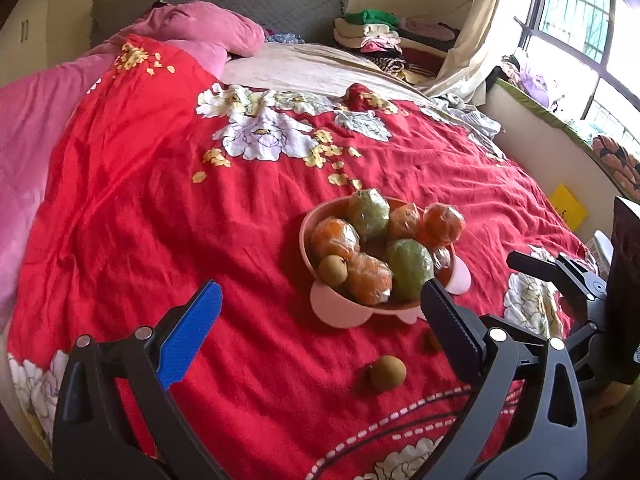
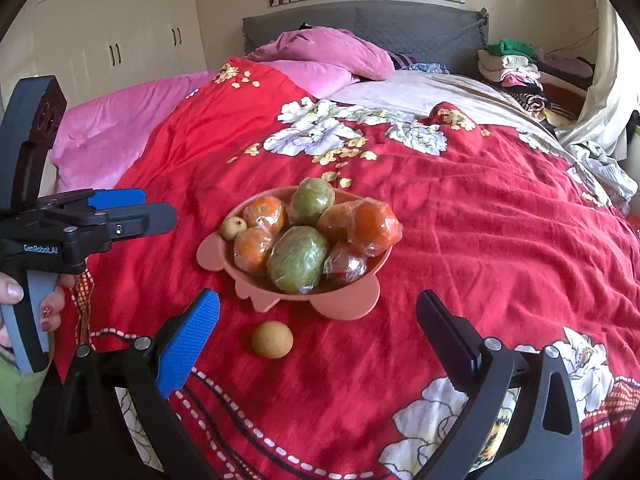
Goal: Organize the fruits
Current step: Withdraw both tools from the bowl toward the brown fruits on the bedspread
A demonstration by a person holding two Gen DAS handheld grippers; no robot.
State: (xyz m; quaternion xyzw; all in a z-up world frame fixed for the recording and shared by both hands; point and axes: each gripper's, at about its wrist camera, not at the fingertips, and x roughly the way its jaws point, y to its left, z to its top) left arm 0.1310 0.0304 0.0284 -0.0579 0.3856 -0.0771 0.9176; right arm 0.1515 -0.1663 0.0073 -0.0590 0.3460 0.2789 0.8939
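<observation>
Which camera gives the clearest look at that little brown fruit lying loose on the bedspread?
The right wrist view: the loose brown fruit lies unobstructed before the pink bowl. The left wrist view shows it too, nearer that hand-held gripper's dark finger.

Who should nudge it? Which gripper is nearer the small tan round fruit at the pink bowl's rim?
Left, likely. The left gripper has the small tan fruit just ahead; the right gripper sits farther back and to its right.
</observation>
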